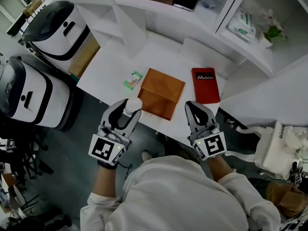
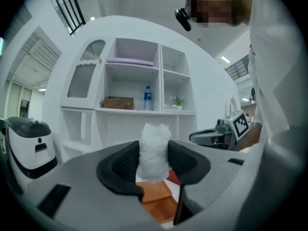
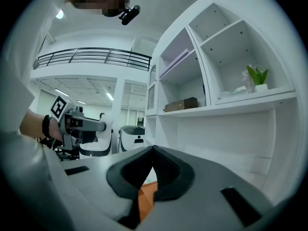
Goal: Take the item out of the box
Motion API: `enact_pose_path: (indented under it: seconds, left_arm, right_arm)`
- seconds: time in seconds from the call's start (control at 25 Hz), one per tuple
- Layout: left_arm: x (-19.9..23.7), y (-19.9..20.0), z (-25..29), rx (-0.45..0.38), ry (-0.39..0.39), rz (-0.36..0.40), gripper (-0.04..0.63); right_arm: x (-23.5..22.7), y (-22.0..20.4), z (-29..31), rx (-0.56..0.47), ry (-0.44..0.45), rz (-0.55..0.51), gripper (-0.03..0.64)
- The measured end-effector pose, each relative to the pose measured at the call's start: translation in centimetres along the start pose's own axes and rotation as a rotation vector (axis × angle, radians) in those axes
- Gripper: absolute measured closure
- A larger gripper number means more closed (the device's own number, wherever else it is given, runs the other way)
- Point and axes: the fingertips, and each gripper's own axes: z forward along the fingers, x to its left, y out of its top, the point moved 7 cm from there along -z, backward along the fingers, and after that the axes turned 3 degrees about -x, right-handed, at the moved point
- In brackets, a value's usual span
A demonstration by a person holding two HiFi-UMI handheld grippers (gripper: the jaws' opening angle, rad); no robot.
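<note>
A brown wooden box [image 1: 161, 93] sits closed on the white table [image 1: 120, 61], its near corner toward me. My left gripper [image 1: 129, 110] hovers just off the box's left front side, shut on a white fluffy wad [image 1: 133, 104]. In the left gripper view the wad [image 2: 154, 150] stands squeezed between both pads, with the box [image 2: 155, 196] below. My right gripper [image 1: 198, 109] hangs by the box's right front corner, jaws shut with nothing between them. The right gripper view shows the box [image 3: 147, 196] through the closed tips and the left gripper [image 3: 98, 125] at left.
A red booklet [image 1: 205, 84] lies right of the box, a small green-and-white packet [image 1: 133, 80] left of it. A white shelf unit [image 1: 192, 13] rises behind the table. Two white-and-black machines [image 1: 33, 93] stand on the floor at left.
</note>
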Motion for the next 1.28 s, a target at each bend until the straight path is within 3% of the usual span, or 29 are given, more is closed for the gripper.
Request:
enact_pose_path:
  seconds: [0.48,1.28]
  left_arm:
    - [-1.0,2.3,-3.3,-0.136,0.050,-0.099,0.410]
    - [-2.0,3.0,-3.6,-0.135,0.050,-0.078,0.410]
  right_arm:
    - [1.4,0.6,-0.4,-0.016,0.034,-0.005,0.595]
    - [1.5,0.8,-1.2,-0.031,0.035,-0.006,0.595]
